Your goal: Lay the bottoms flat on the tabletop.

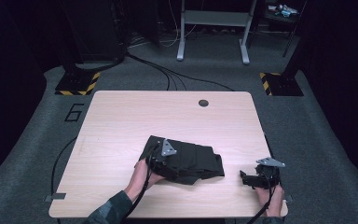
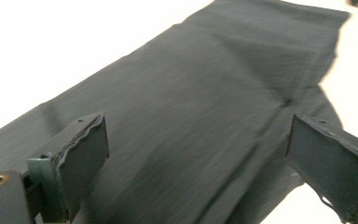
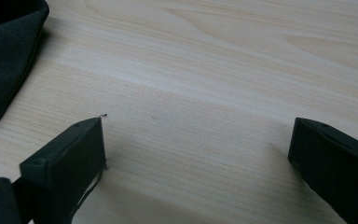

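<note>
1. Left gripper (image 2: 198,140) is spread wide over the dark cloth (image 1: 191,161) at the table's (image 1: 121,121) front middle; folds are blurry.
2. Right gripper (image 3: 198,144) is wide too, over bare wood, cloth edge cut off.

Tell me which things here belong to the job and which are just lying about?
In the job:
dark folded cloth
left claw, open above the cloth
right claw, open over the bare table

Just about:
floor cables
grey metal stand
</note>
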The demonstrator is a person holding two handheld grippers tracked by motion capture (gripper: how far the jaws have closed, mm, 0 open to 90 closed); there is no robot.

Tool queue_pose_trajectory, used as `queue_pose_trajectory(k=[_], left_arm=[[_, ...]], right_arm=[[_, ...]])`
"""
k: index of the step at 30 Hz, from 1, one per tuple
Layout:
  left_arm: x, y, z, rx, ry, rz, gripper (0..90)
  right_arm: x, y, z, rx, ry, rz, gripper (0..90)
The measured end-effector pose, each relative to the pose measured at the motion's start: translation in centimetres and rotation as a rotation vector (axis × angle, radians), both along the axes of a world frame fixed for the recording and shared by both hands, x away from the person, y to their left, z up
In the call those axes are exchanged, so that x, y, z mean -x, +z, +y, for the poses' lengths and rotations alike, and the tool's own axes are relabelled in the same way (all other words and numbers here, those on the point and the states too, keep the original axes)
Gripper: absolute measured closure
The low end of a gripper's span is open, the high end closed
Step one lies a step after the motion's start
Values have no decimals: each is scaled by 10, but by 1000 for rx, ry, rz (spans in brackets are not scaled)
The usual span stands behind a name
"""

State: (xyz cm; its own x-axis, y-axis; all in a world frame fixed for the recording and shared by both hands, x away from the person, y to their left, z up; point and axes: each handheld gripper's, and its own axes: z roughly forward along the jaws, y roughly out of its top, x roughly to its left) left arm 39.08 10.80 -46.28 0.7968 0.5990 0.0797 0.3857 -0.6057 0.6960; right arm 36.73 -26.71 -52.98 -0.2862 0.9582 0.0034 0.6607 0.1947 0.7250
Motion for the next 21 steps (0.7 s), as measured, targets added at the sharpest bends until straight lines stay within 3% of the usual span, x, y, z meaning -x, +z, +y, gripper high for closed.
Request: queue_pose_trajectory(k=[3,6,8,12,21], left_arm=[[1,-4,-10,-20,-35,-4,82],[1,-15,-29,-57,-86,23,118],[1,-19,-34,-76,-89,17,157],[-6,-21,-40,-63,-97,36,235],[-18,-22,-58,-73,-82,16,471]], right_arm=[[0,0,0,0,0,0,33],[0,0,0,0,0,0,34],[0,0,0,0,0,0,34],[0,0,0,0,0,0,34],[0,0,0,-4,-4,0,37]])
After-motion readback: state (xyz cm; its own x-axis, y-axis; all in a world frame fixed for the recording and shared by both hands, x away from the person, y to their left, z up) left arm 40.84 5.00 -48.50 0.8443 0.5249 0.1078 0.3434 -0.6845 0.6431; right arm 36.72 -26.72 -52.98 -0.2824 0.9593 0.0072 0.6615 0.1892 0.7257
